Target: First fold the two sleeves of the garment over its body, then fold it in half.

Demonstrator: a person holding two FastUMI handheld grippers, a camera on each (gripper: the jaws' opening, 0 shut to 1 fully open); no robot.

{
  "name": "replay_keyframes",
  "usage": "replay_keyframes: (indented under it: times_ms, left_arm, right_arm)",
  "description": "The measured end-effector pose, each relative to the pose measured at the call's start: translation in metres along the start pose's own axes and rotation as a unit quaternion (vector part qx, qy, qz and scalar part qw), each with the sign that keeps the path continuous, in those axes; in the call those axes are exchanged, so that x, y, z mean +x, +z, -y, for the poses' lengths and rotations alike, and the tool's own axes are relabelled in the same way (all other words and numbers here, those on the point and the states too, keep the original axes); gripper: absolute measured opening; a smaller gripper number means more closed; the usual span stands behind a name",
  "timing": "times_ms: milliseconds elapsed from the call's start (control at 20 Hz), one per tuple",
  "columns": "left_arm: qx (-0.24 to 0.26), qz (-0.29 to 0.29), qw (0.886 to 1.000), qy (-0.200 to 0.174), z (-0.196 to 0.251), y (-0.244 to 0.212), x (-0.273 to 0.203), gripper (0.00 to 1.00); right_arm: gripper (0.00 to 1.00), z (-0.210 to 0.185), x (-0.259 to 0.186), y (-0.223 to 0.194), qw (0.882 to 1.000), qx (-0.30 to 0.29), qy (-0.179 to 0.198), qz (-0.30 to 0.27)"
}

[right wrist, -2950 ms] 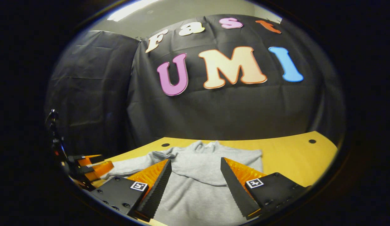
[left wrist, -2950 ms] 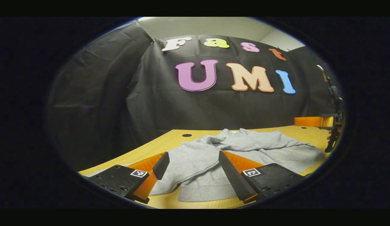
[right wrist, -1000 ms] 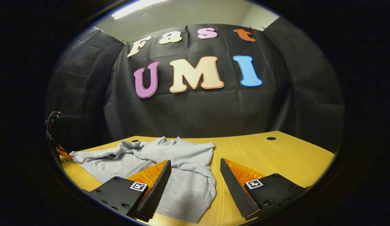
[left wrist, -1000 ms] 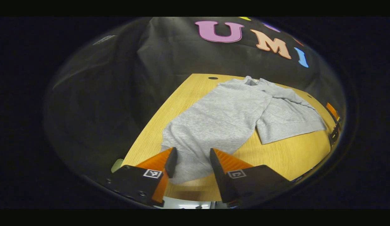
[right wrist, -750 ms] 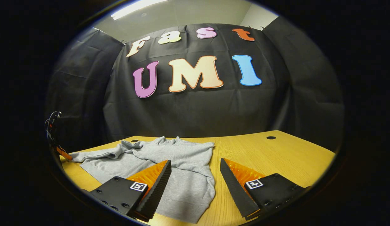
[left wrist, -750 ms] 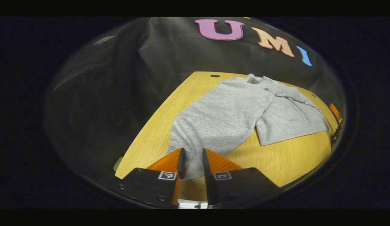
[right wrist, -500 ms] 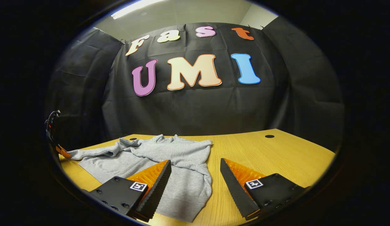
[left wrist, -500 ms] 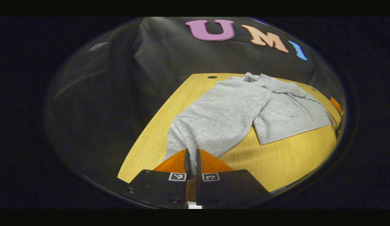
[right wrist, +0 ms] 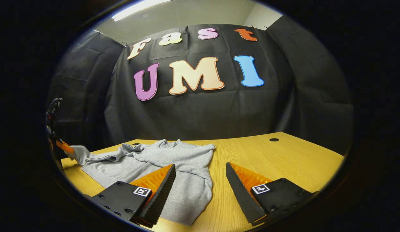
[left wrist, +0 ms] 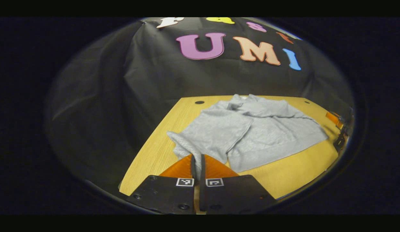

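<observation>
A grey sweatshirt [left wrist: 267, 135] lies flat on the wooden table [left wrist: 299, 167], collar toward the booth wall. My left gripper [left wrist: 197, 161] is shut on the end of its left sleeve [left wrist: 206, 135], which rises off the table toward the fingers. In the right gripper view the sweatshirt [right wrist: 154, 161] lies at the left, and the left gripper [right wrist: 58, 143] at the far left edge holds the sleeve end up. My right gripper [right wrist: 200, 180] stands open above the garment's near right corner, with its left finger [right wrist: 164, 187] over cloth. A fold of cloth crosses the chest [left wrist: 264, 109].
The table [right wrist: 283, 161] has small round holes near its back edge [left wrist: 199, 102] [right wrist: 274, 139]. The black cloth wall closes the back and left sides. Bare wood lies to the right of the garment in the right gripper view.
My left gripper came down on the left sleeve end, shut on it and lifted it toward the body. The right gripper drew back to the garment's right side and stays open.
</observation>
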State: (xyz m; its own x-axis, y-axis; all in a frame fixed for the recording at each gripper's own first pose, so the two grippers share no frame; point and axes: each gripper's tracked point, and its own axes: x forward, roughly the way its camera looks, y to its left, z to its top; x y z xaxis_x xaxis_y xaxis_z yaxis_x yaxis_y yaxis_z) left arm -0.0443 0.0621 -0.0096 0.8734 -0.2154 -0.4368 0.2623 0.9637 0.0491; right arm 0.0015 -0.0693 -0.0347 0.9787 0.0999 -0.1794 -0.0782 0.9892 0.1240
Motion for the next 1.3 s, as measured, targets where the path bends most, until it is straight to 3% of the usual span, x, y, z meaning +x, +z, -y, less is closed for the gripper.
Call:
replay_keyframes:
  times_ms: [150, 300, 500, 800, 1100, 1300]
  left_arm:
    - [0.024, 0.044, 0.998, -0.04, 0.038, 0.049, 0.013, 0.0]
    - [0.051, 0.072, 0.992, -0.086, 0.088, 0.09, 0.027, 0.0]
    - [0.062, 0.103, 0.978, -0.17, 0.168, 0.135, 0.049, 0.0]
    - [0.068, 0.118, 0.956, -0.26, 0.275, 0.177, 0.089, 0.0]
    - [0.086, 0.108, 0.945, -0.296, 0.358, 0.187, 0.139, 0.0]
    - [0.098, 0.077, 0.951, -0.282, 0.394, 0.17, 0.185, 0.0]
  right_arm:
    - [0.94, 0.0, -0.002, -0.001, 1.0, 0.0, 0.002, -0.004]
    - [0.97, -0.002, -0.003, -0.001, 1.0, 0.002, 0.004, -0.004]
    - [0.97, -0.008, -0.005, -0.006, 1.0, 0.003, 0.01, -0.012]
    - [0.97, -0.012, -0.005, -0.011, 1.0, 0.003, 0.016, -0.025]
    - [0.97, -0.009, -0.008, -0.013, 0.999, 0.001, 0.013, -0.035]
    - [0.97, -0.005, -0.006, -0.014, 0.999, 0.007, 0.01, -0.035]
